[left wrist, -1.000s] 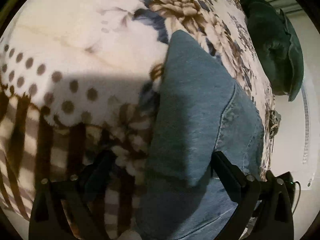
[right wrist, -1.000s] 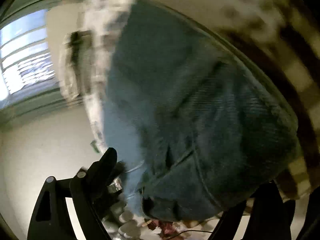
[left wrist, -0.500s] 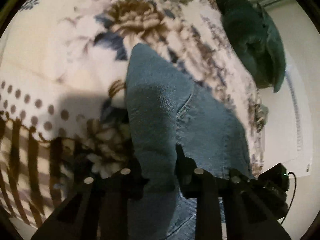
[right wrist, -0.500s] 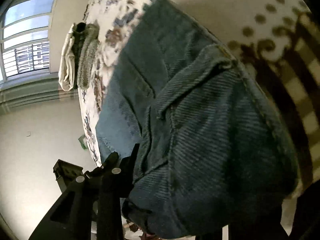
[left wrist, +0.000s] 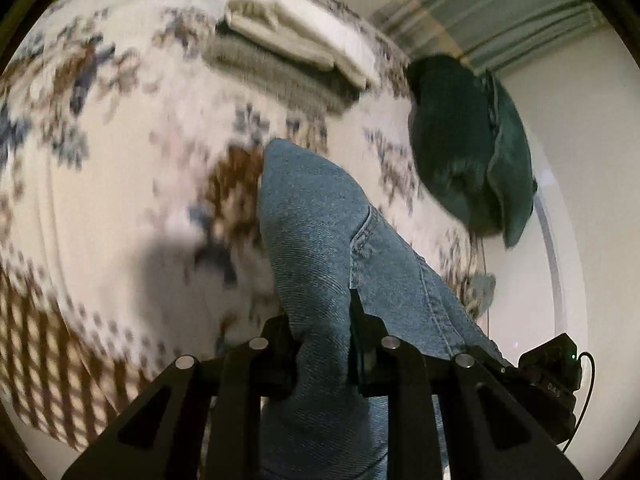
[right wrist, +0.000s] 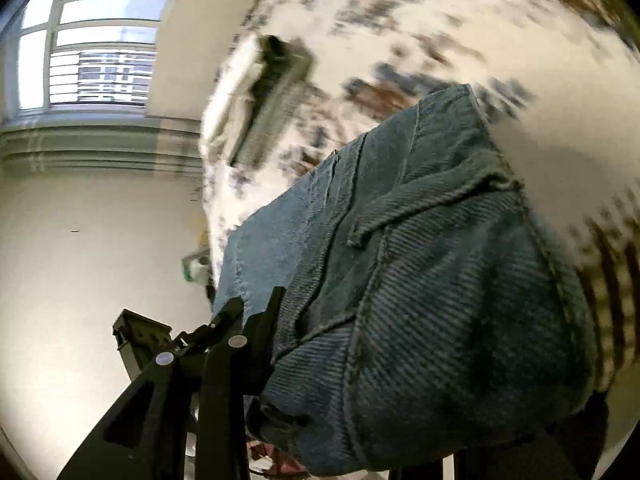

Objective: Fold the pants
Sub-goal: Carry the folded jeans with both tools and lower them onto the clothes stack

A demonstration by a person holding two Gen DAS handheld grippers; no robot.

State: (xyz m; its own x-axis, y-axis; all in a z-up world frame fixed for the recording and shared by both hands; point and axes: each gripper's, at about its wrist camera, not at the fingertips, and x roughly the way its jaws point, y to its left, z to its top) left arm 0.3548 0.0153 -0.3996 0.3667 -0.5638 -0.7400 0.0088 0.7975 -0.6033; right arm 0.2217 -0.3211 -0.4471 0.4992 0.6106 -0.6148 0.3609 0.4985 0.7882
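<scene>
Denim fills the lower centre of the left wrist view: the pants (left wrist: 320, 240), blue jeans, rise in a fold from the bottom edge toward mid-frame, and the left gripper (left wrist: 322, 340) is clamped on that fold, its two black fingers pressed against the cloth from either side. Behind lies a floral blanket (left wrist: 120, 140), cream with brown and blue flowers, blurred. At the upper centre a stack of folded towels (left wrist: 288, 56) sits on the blanket, and at the upper right a dark green cushion (left wrist: 468, 152) rests at the blanket's edge. A small black device (left wrist: 556, 372) with a green light shows at the lower right; faint lettering on it is too small to read.

In the right wrist view the pants (right wrist: 440, 280) bulk across the centre and lower right, a belt loop and seams plain on the waistband. The right gripper (right wrist: 272, 320) at lower left holds the denim edge; one finger is hidden behind the cloth. A window (right wrist: 88, 40) sits at upper left. No brand tag is legible anywhere.
</scene>
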